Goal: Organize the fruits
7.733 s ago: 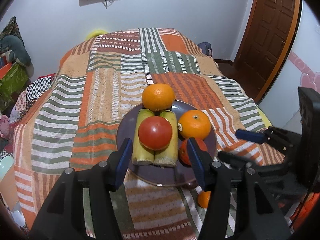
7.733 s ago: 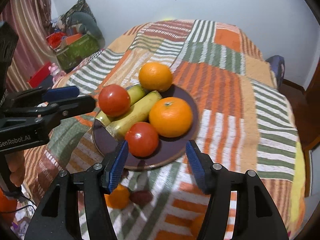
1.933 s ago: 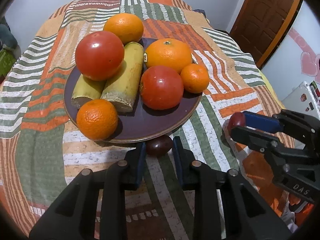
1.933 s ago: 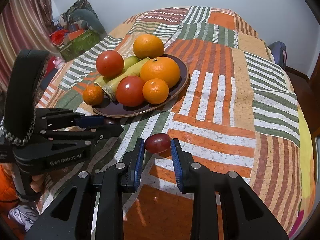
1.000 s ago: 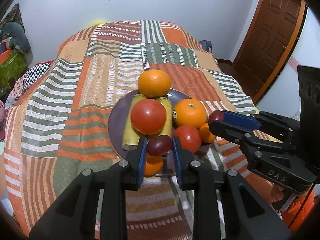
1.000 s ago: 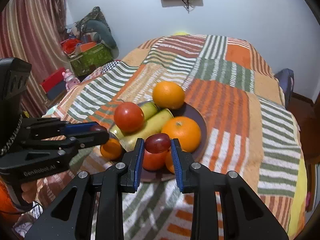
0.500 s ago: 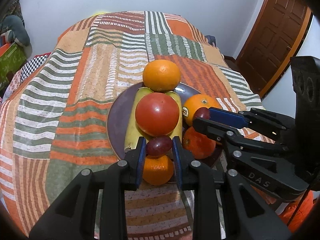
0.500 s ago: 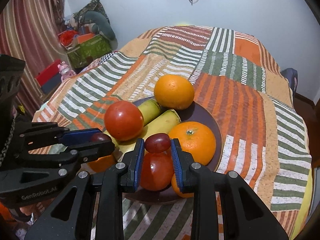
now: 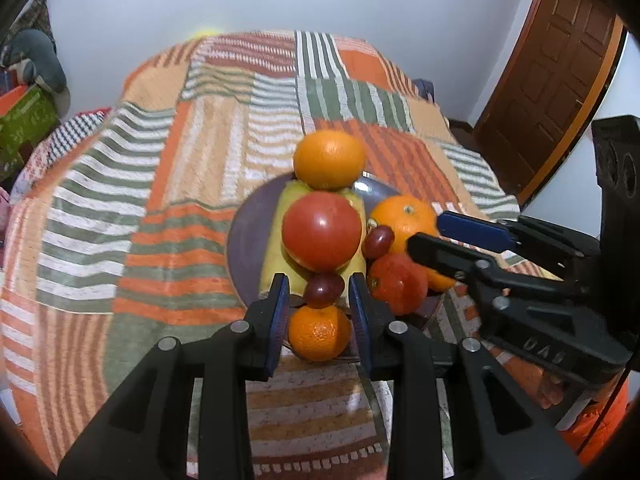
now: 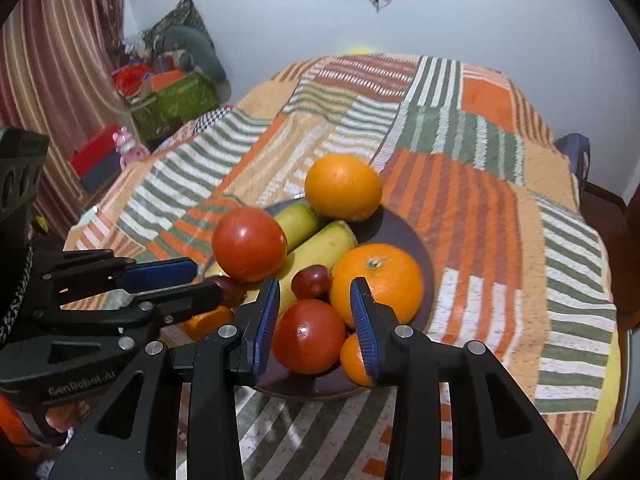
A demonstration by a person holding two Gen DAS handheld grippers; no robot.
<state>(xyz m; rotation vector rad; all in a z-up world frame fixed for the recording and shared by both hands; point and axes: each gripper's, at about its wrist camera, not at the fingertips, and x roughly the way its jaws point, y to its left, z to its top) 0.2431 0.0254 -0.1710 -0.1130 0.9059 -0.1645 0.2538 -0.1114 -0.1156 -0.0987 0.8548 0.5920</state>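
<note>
Left hand-held gripper [image 9: 319, 304]: we hold it parted, its plum [image 9: 324, 284] loose between the pads, resting on the plate [image 9: 250, 248]
Right hand-held gripper [image 10: 315, 312]: parted too, its plum [image 10: 311, 281] dropped among the fruit
Risk: we judge either plum could roll off the crowded pile onto the bedspread [image 9: 160, 200] as we withdraw

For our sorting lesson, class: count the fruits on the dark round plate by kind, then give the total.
Round orange citrus fruits, two large, two small: 4
Round red tomatoes: 2
Yellow-green bananas: 2
Small dark red grape-like fruits: 2
Total: 10
</note>
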